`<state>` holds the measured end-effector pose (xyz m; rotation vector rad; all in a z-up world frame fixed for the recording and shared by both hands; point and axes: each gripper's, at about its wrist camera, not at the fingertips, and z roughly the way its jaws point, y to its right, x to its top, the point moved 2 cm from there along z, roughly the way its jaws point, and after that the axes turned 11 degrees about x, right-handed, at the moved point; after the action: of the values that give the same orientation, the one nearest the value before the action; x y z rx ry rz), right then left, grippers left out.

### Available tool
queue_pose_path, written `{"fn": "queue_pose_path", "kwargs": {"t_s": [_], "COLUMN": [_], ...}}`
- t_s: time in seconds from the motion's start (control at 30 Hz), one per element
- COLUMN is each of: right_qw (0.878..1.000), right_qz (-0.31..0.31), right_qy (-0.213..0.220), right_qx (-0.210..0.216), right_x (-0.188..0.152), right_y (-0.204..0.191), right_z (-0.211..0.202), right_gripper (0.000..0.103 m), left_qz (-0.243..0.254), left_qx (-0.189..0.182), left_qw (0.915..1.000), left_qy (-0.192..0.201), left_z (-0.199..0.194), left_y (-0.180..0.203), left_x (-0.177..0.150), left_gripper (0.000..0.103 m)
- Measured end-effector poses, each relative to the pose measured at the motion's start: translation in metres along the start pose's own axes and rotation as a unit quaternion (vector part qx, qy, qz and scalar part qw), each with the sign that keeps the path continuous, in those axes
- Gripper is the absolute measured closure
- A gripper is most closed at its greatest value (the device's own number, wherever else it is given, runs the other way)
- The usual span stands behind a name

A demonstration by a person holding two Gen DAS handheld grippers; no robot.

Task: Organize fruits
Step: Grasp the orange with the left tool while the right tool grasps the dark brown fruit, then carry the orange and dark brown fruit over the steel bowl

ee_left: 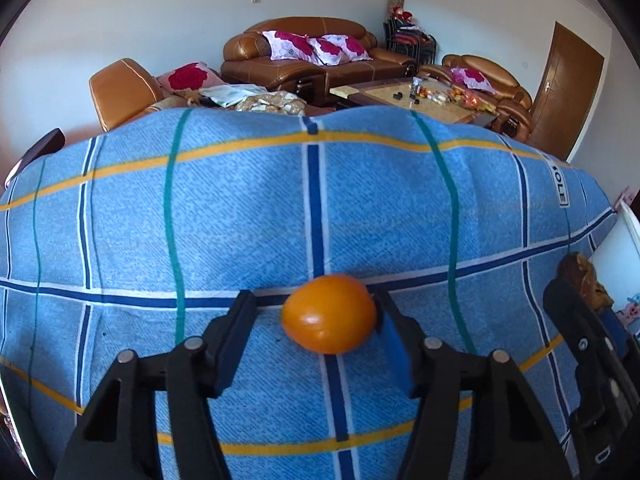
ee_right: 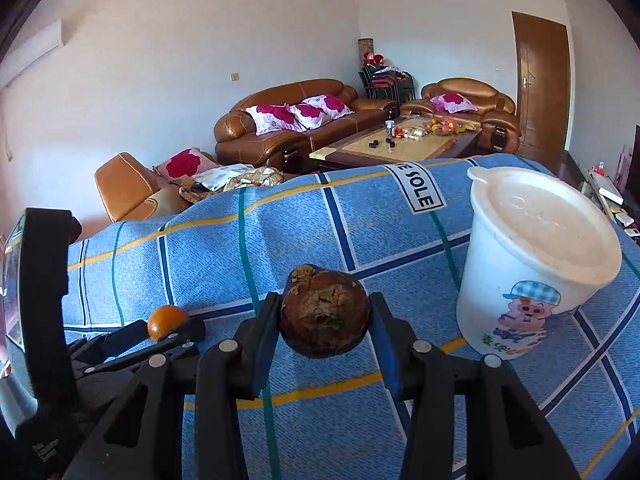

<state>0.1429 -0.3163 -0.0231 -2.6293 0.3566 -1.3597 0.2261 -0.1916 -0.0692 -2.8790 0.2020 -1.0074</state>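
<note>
A small orange fruit lies on the blue checked cloth between the fingers of my left gripper. The right finger touches it; a gap shows on the left, so the gripper stands open around it. The orange also shows in the right wrist view. My right gripper is shut on a dark brown, rough-skinned fruit, also seen at the right edge of the left wrist view.
A white lidded bucket with a cartoon print stands on the cloth to the right of my right gripper. Beyond the cloth's far edge are brown leather sofas and a coffee table with small items.
</note>
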Motion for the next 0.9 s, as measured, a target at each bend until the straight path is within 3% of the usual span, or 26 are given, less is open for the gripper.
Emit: {"fn": "queue_pose_path", "kwargs": {"t_s": [0.07, 0.27, 0.53, 0.9], "right_qw": [1.000, 1.000, 0.997, 0.987], "right_qz": [-0.002, -0.005, -0.047, -0.105], "right_qy": [0.001, 0.011, 0.061, 0.117], "right_qx": [-0.001, -0.006, -0.015, -0.021], "right_x": [0.000, 0.000, -0.002, -0.014], "right_y": [-0.001, -0.003, -0.021, -0.046], "right_z": [0.002, 0.001, -0.013, -0.042], "right_gripper": [0.057, 0.057, 0.057, 0.057], "left_qz": [0.016, 0.004, -0.006, -0.033], "left_qx": [-0.001, -0.021, 0.018, 0.052], "left_qw": [0.9999, 0.9995, 0.9910, 0.9803], "left_qy": [0.005, 0.022, 0.133, 0.187], "left_z": [-0.003, -0.016, -0.071, -0.108], "left_y": [0.008, 0.002, -0.024, -0.080], "left_x": [0.000, -0.002, -0.026, -0.062], "left_gripper": [0.057, 0.057, 0.057, 0.057]}}
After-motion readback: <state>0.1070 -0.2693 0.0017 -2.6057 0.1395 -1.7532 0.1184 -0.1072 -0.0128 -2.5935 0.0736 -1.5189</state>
